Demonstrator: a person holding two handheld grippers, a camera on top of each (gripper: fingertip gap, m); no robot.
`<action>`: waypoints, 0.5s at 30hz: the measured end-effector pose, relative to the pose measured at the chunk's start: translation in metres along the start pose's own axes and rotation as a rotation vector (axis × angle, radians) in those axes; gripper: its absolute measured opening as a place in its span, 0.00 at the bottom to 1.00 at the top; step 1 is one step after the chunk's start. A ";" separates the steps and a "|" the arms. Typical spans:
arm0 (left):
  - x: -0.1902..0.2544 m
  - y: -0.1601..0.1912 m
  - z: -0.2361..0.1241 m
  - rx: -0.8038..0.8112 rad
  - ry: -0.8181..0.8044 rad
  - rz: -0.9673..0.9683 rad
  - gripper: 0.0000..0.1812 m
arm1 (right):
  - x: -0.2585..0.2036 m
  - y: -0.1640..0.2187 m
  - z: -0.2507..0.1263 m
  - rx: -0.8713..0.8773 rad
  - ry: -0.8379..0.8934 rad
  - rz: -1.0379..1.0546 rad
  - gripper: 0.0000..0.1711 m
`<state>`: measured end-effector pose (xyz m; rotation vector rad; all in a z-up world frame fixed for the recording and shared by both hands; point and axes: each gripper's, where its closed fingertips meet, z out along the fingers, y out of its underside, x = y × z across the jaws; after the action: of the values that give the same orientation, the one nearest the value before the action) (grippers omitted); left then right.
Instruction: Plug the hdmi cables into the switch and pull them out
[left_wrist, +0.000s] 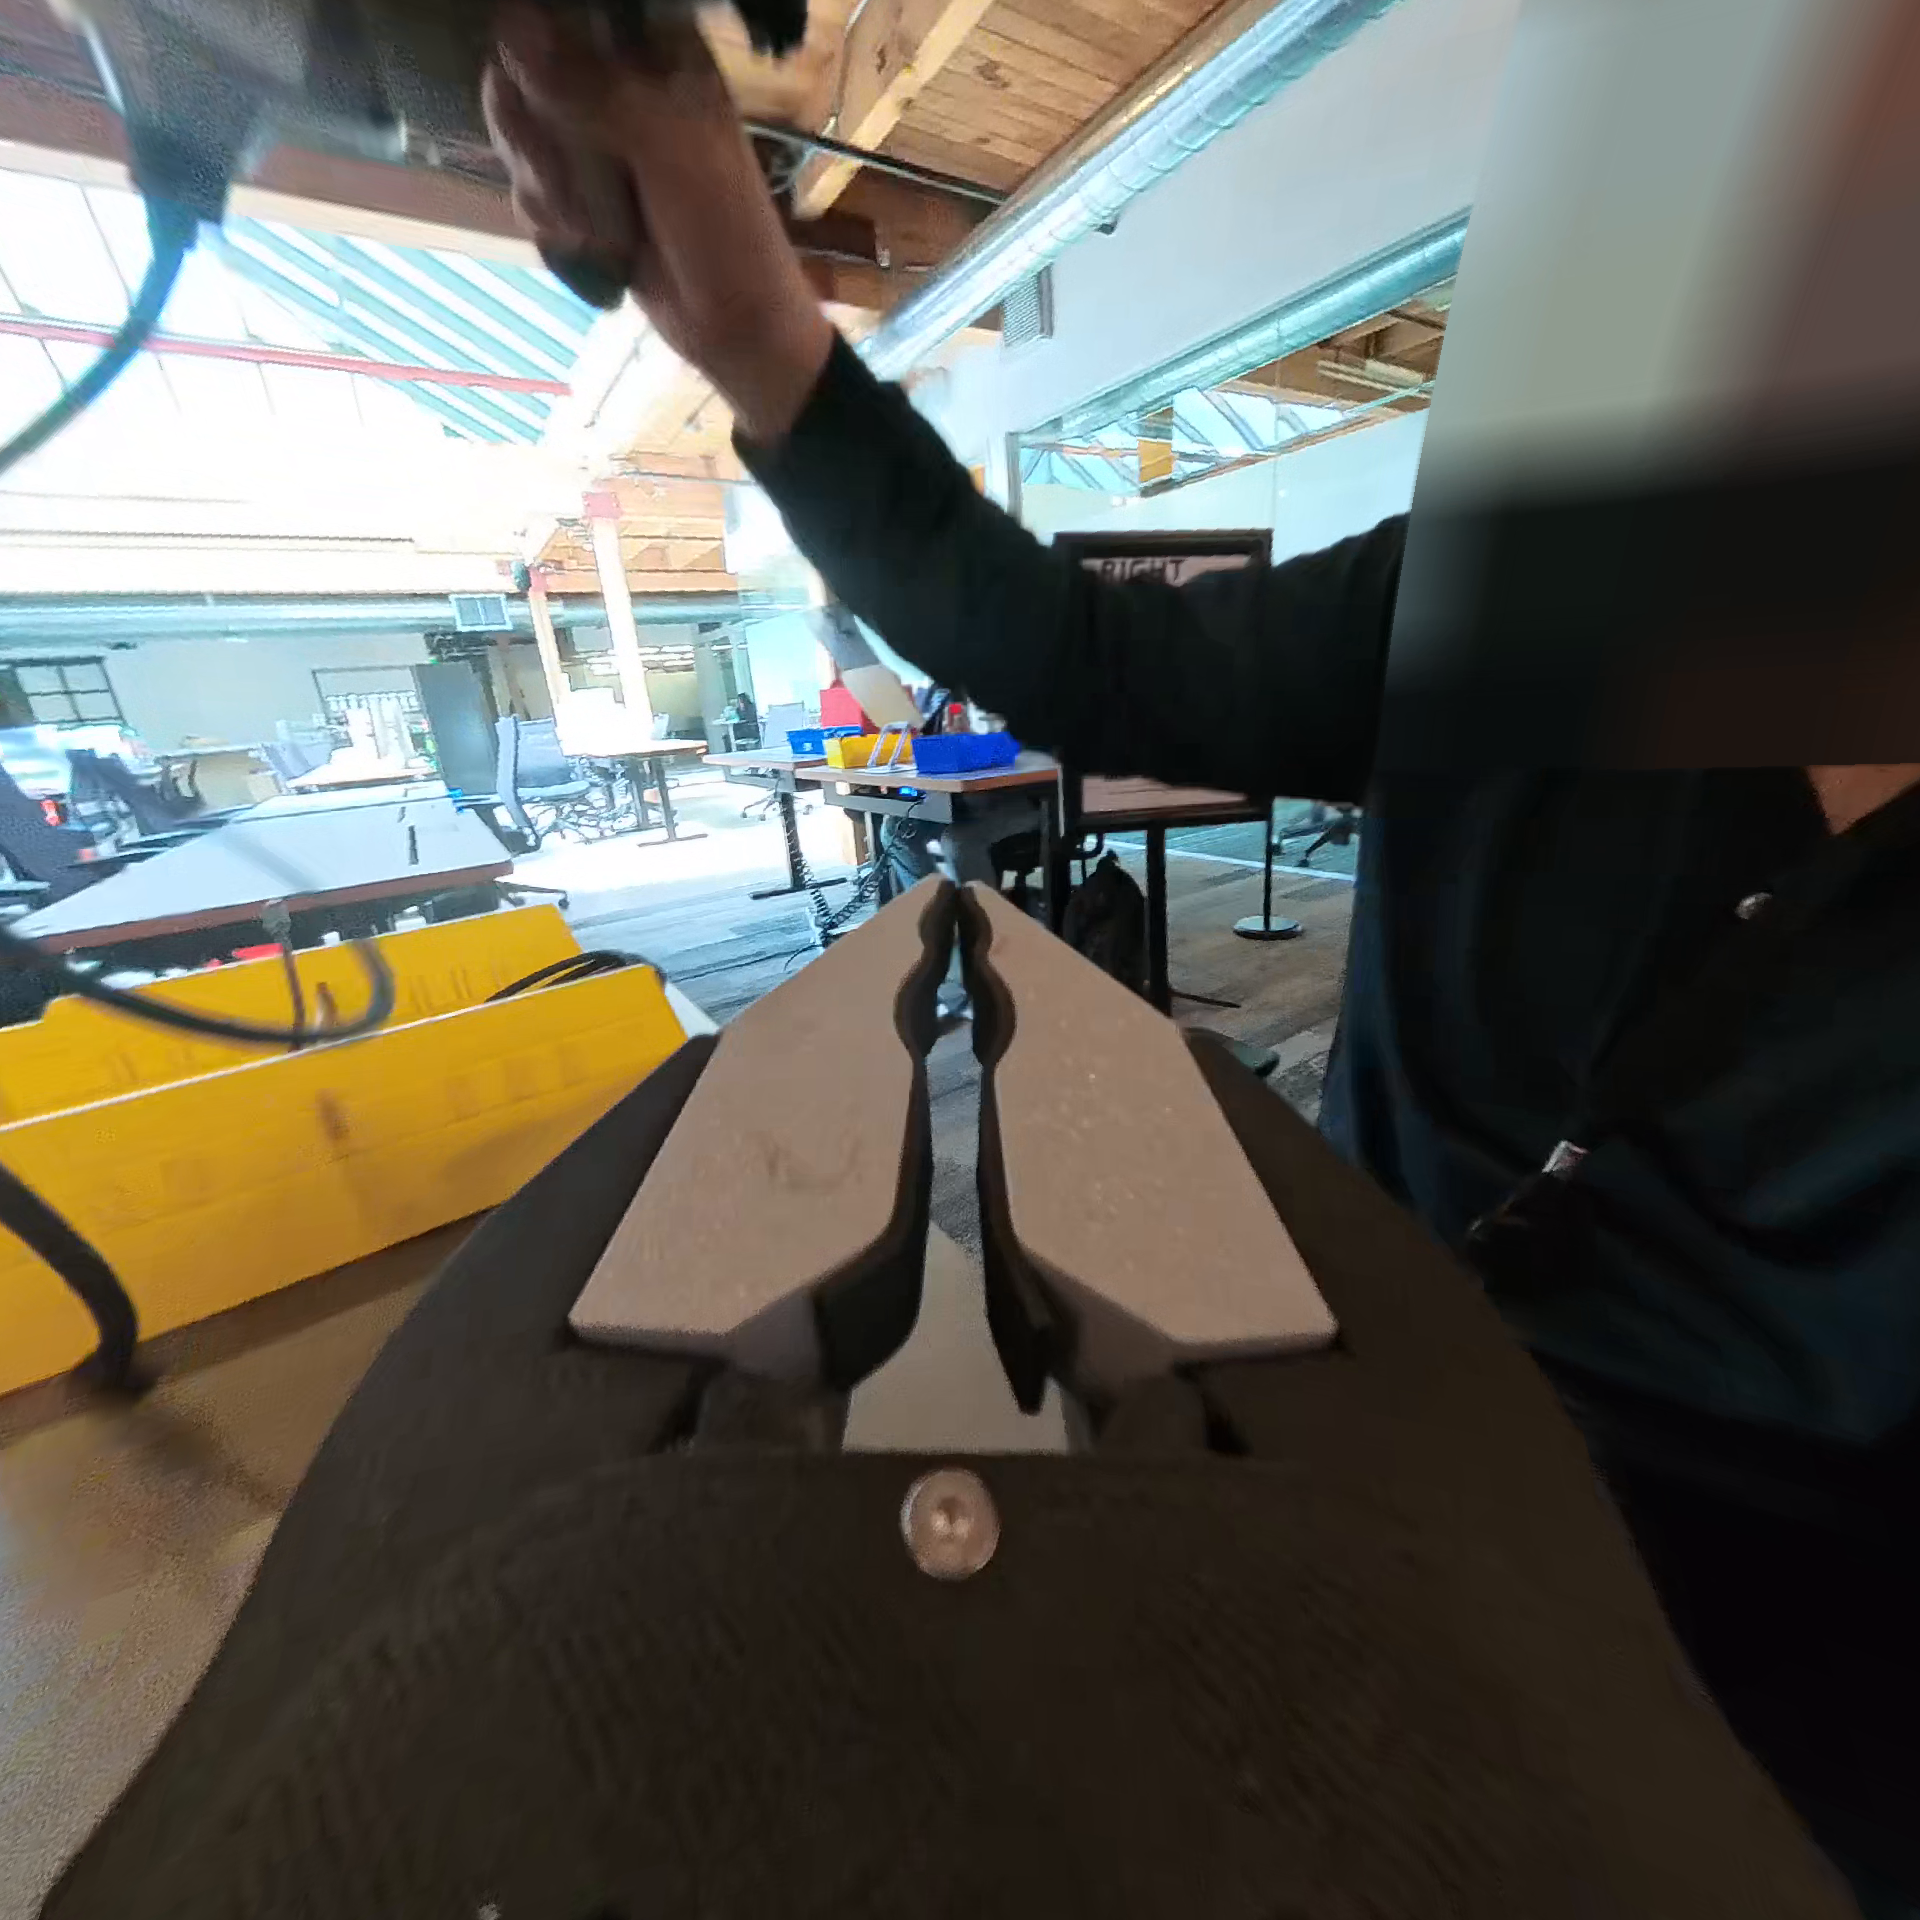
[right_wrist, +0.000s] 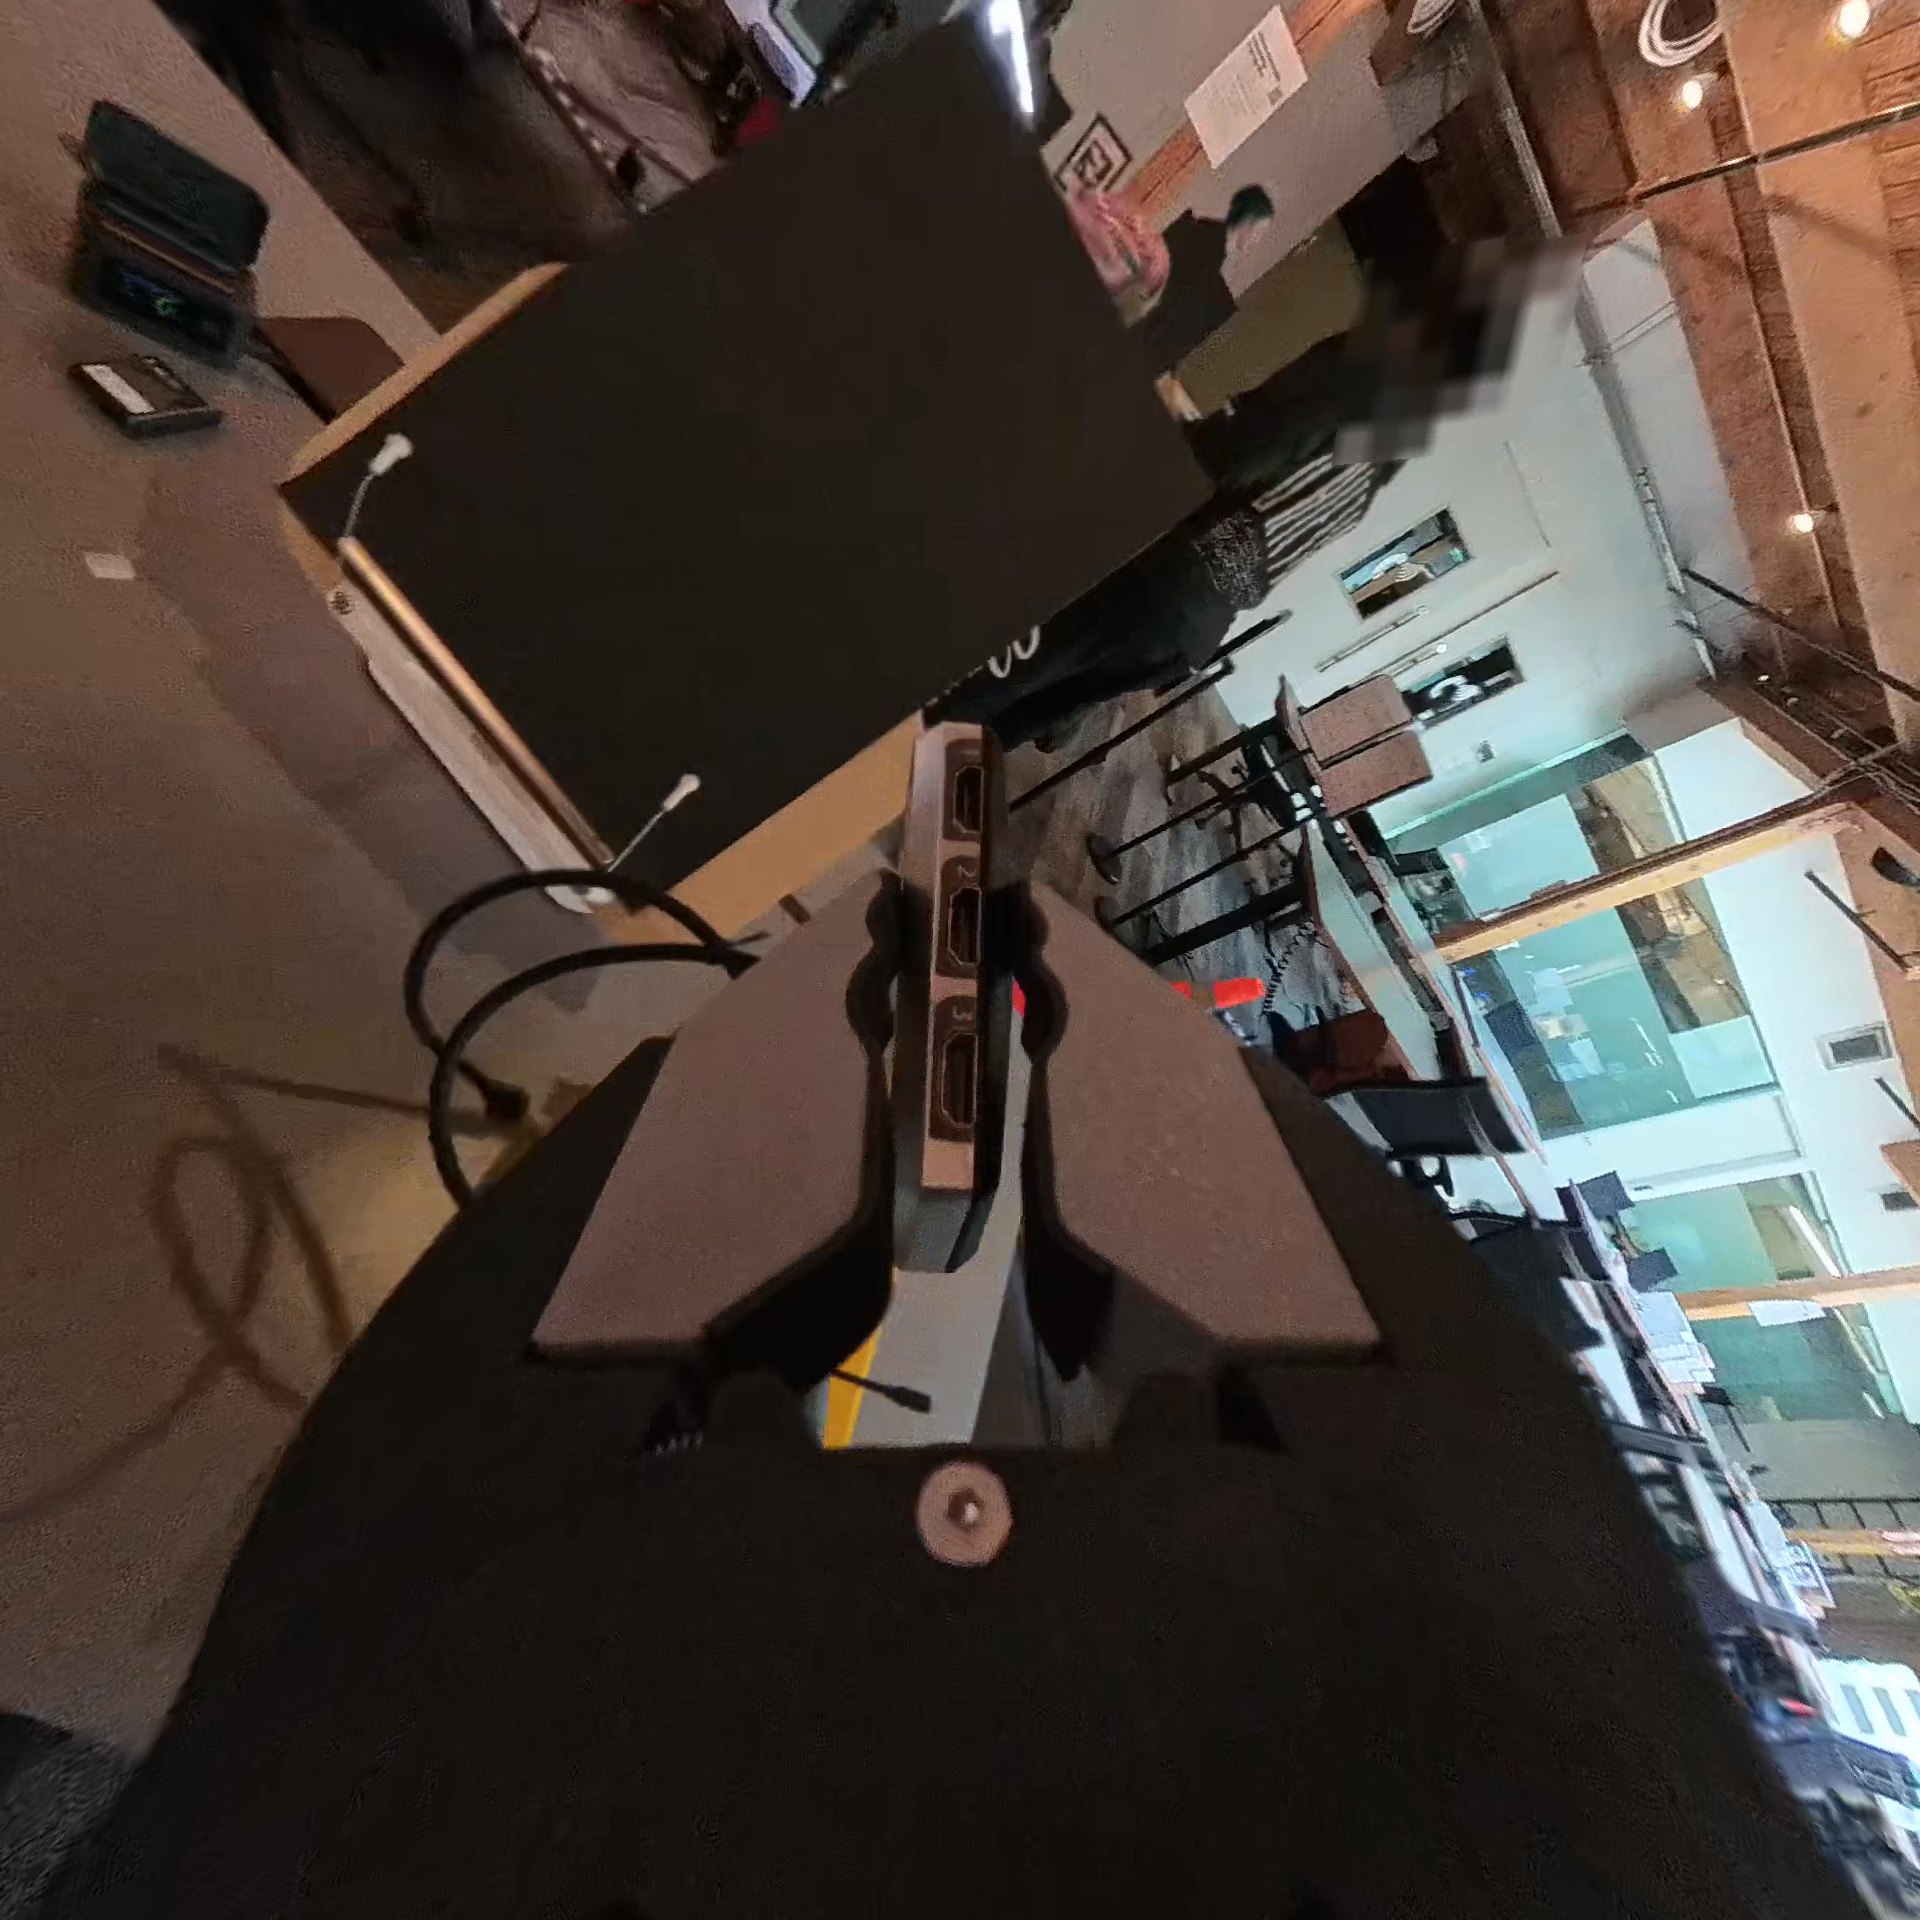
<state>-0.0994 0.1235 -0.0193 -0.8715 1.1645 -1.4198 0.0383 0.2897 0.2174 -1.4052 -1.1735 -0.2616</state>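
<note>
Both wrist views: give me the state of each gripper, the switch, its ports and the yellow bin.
Left gripper: shut, empty.
Right gripper: shut on the switch.
Switch: clamped edge-on, lifted off the table.
Ports: three showing, all empty.
Yellow bin: on the table, black cables draped over it.

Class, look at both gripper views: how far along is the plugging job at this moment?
Done: the switch is picked up, clamped between the right gripper fingers, its three ports facing the camera and all empty. In hand: nothing in the left gripper, whose fingers are shut on air. Left: the black cables lie loose on the table, so every plug-in and pull-out visible here remains.
</note>
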 end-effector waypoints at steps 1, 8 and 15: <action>-0.003 0.003 0.000 -0.007 -0.013 -0.003 0.00 | 0.017 -0.008 -0.001 -0.016 0.026 -0.007 0.11; -0.013 0.011 -0.002 -0.032 -0.051 -0.029 0.00 | 0.146 -0.035 -0.008 -0.168 0.320 0.024 0.10; -0.037 0.018 -0.003 -0.059 -0.167 -0.048 0.00 | 0.211 -0.020 -0.008 -0.254 0.452 0.071 0.10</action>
<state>-0.0912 0.1609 -0.0343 -1.0456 1.0697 -1.3293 0.1249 0.3789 0.3892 -1.5028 -0.7338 -0.6600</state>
